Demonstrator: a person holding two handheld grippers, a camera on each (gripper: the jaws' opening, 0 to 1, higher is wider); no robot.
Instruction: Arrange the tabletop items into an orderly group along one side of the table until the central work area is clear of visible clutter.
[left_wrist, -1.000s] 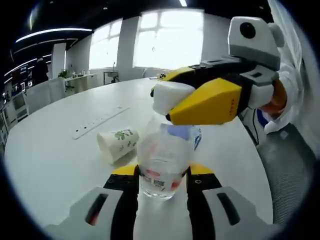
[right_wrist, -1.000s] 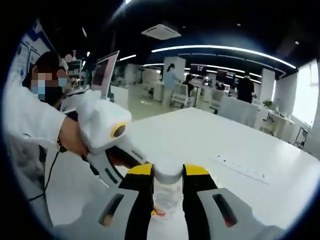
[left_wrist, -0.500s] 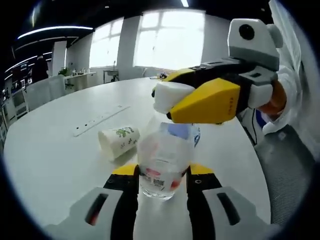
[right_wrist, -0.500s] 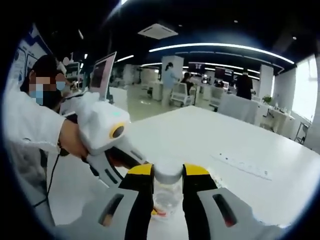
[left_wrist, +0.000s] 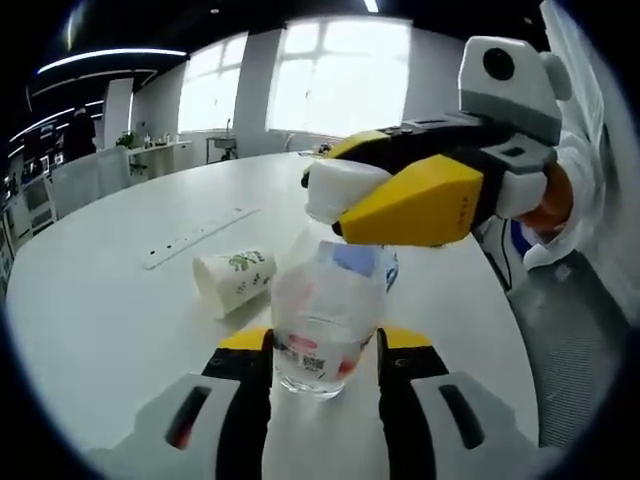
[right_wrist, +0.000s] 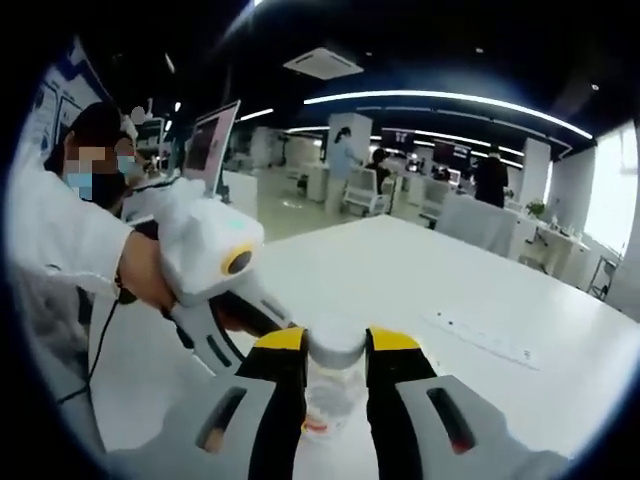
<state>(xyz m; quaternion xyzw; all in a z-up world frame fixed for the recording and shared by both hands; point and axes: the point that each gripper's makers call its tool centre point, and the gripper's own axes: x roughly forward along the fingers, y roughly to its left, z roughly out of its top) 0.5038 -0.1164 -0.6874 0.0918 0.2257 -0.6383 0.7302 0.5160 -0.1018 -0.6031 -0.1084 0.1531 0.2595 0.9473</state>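
On the far left of the left gripper view a long white power strip (left_wrist: 195, 238) lies flat on the white table (left_wrist: 90, 310), and nearer you a paper cup (left_wrist: 235, 280) with a green print lies tipped on its side. Your left gripper (left_wrist: 325, 355) has its jaws closed on the lower body of a clear plastic bottle (left_wrist: 325, 320), which stands upright with a red-and-white label near its base. Above it your right gripper (left_wrist: 345, 195) comes in from the right and pinches the white cap (left_wrist: 335, 190).

In the right gripper view, the hand (right_wrist: 135, 275) holding the left tool sits at left; centre-bottom, the right gripper (right_wrist: 336, 350) is clamped on the cap (right_wrist: 336, 342), the bottle (right_wrist: 328, 400) hanging between its jaws.

You seem to be securing or steadying the bottle two-handed before placing it. Next, I'd judge, free the cap, carry the bottle to the table's edge, then right the fallen cup beside it. The thin plastic may crumple under a hard squeeze.
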